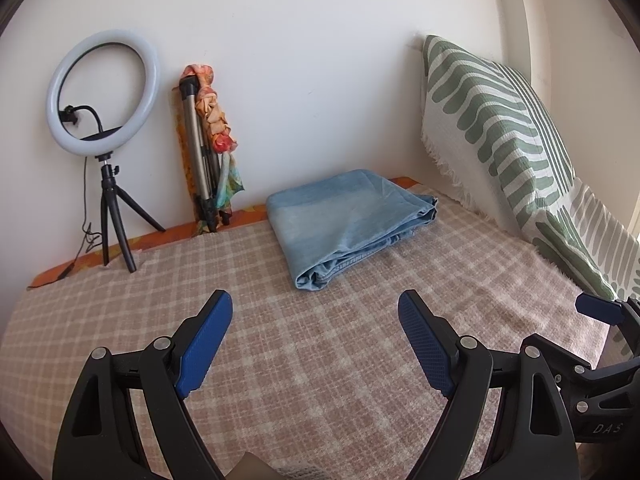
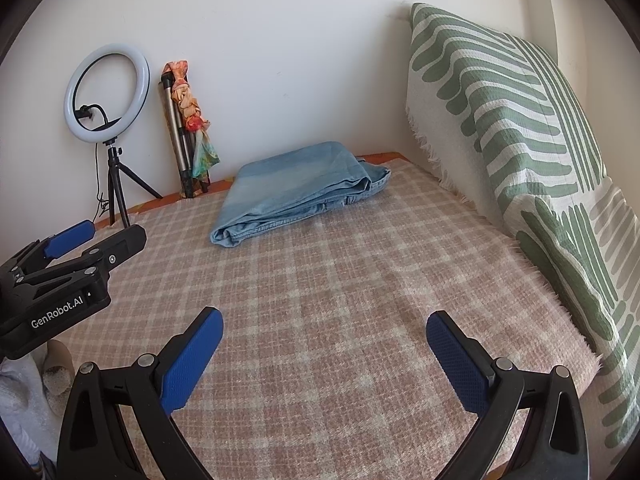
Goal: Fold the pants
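pants: light-blue, folded in a stack at the far side of the checked blanket, near the wall | left gripper: fingers spread, nothing between | right gripper: fingers spread, empty | both well short of the pants

Ring light, tripod, patterned cushion

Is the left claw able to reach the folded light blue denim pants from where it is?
Probably yes: the left claw stands open and empty, and only bare pink checked blanket lies between it and the folded light blue denim pants.
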A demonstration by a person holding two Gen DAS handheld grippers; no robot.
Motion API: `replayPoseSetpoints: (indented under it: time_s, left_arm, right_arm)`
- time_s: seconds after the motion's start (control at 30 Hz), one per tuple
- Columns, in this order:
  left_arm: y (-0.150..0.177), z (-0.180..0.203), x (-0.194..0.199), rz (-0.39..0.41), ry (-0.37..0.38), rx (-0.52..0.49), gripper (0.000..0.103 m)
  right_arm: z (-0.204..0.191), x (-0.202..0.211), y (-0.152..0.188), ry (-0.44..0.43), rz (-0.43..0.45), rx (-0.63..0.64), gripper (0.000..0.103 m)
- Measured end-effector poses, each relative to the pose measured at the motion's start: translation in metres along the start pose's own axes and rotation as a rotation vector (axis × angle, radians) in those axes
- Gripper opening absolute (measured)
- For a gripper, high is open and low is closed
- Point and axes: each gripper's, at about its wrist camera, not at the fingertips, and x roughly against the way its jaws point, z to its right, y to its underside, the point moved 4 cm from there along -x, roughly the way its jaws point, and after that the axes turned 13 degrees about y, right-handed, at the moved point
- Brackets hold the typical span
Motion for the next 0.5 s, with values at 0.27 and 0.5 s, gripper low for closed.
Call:
replayPoseSetpoints:
  time_s: [0.27,0.5]
  left_arm:
    - [-0.0009,-0.0006,0.0013,0.006,0.017,-0.003,0.085]
    - [0.001,0.0,0.0,0.002,0.015,-0.005,0.085]
  right_arm:
    - [0.0002,-0.0003,0.0013,0.001,-0.002,0.007,0.103]
    - [0.0014,-0.0001,0.0019,0.003,-0.001,0.002,0.103]
